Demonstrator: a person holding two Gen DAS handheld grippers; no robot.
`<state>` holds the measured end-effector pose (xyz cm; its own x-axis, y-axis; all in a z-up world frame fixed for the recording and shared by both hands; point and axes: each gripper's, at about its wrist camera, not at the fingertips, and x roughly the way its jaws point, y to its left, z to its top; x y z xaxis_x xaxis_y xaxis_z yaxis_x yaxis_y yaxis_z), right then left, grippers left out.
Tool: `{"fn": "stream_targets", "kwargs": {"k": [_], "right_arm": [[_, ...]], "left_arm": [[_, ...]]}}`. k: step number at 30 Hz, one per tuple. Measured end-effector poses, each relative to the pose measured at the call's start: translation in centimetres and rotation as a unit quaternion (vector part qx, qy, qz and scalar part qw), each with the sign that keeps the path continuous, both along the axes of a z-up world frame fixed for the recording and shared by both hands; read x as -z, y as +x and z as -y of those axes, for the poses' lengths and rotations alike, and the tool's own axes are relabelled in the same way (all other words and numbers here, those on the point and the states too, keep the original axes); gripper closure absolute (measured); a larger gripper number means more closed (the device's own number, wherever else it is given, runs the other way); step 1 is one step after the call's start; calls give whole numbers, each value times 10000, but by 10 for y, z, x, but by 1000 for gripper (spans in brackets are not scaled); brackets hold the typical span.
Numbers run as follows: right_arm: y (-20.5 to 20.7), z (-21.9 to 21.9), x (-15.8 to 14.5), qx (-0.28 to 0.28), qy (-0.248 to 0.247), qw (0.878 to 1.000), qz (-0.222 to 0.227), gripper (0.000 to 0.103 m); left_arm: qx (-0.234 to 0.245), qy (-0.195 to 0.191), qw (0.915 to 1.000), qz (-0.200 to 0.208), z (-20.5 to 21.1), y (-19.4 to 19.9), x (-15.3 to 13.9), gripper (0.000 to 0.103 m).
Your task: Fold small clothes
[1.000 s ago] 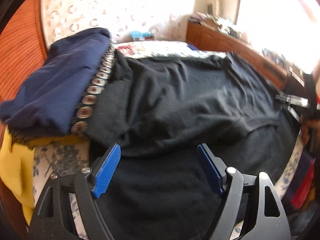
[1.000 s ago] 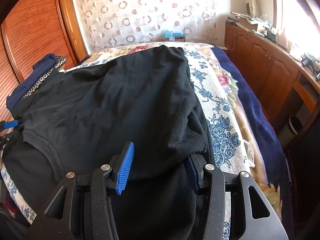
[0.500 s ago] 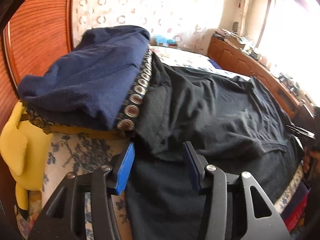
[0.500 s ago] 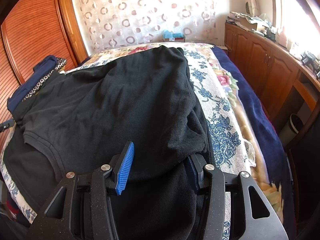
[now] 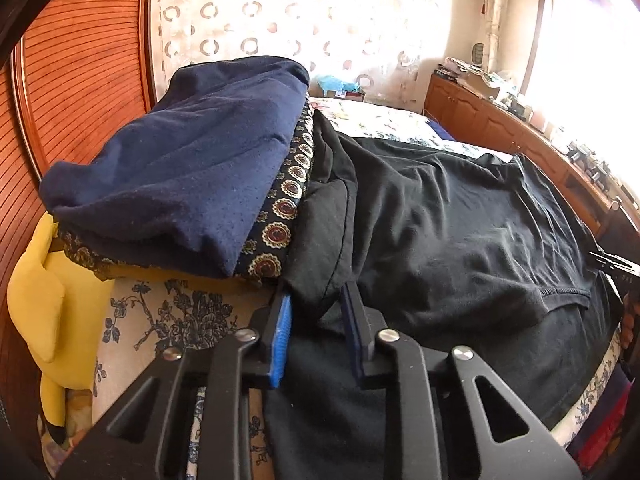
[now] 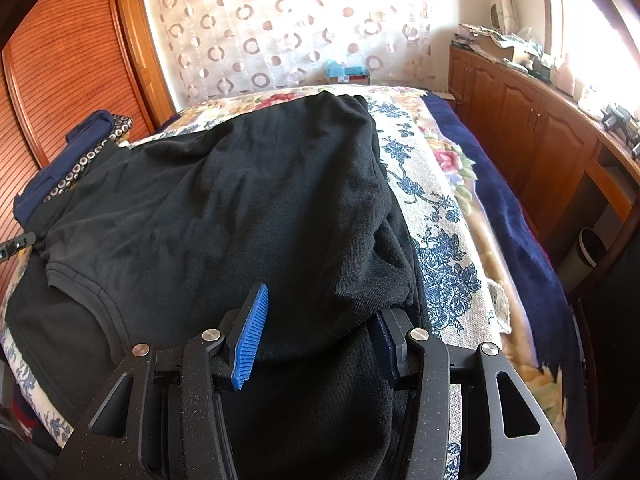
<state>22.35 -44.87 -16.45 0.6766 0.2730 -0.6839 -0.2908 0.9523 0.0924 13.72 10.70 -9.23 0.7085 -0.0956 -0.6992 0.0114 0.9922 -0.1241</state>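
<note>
A black garment (image 5: 460,224) lies spread across the bed, its upper layer folded over the lower one; it also shows in the right wrist view (image 6: 248,208). My left gripper (image 5: 316,300) has its jaws narrowed around the garment's left corner, with the fabric between the blue pads (image 5: 282,332). My right gripper (image 6: 316,312) has its jaws partly apart around the garment's bunched right corner, with cloth between the pads (image 6: 250,332). The left gripper's tip (image 6: 16,246) shows at the left edge of the right wrist view.
A stack of folded navy clothes (image 5: 188,172) with a patterned band sits left of the black garment. A yellow plush (image 5: 44,304) lies at the bed's left edge. The floral bedspread (image 6: 436,240) and wooden cabinets (image 6: 532,136) are on the right. A wooden wardrobe (image 5: 80,64) stands on the left.
My left gripper moved left to the garment's left corner and its jaws narrowed around the fabric. My right gripper stayed in place on the right corner.
</note>
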Motion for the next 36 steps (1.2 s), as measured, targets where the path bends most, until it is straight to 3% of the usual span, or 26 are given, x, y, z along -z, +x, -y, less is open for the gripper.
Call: {"fn": "stream_targets", "kwargs": {"k": [2,13,14,15,16,19,27,36], "right_arm": [[0,0,0,0,14,10000,-2,54],[-1,-1,0,27,27,10000,18,55],[-1,0,0,63,55,10000,38,58],[-2,1,-1,135,54,9999,78,77],[-3,2,-2,186,15,9997,147,87],[-3,2,-6,34,103,9998,172,101],[-21,12,-35,42,372,9971,656,103],[-47,29,-81,-68,582,9923,1093,103]], "left_arm": [[96,-33,9999,-17,3,-2,0,91],[119,-127,9997,-193,2,11,7,94],[228,-135,9996,-97,4,9,5,98],[274,-172,9995,-67,5,8,3,99],[310,-226,9993,-3,6,5,-1,100],[326,-275,9987,277,8,-5,-16,100],[365,-435,9952,799,4,-33,-57,101],[377,-590,9925,1002,-12,-66,-74,101]]}}
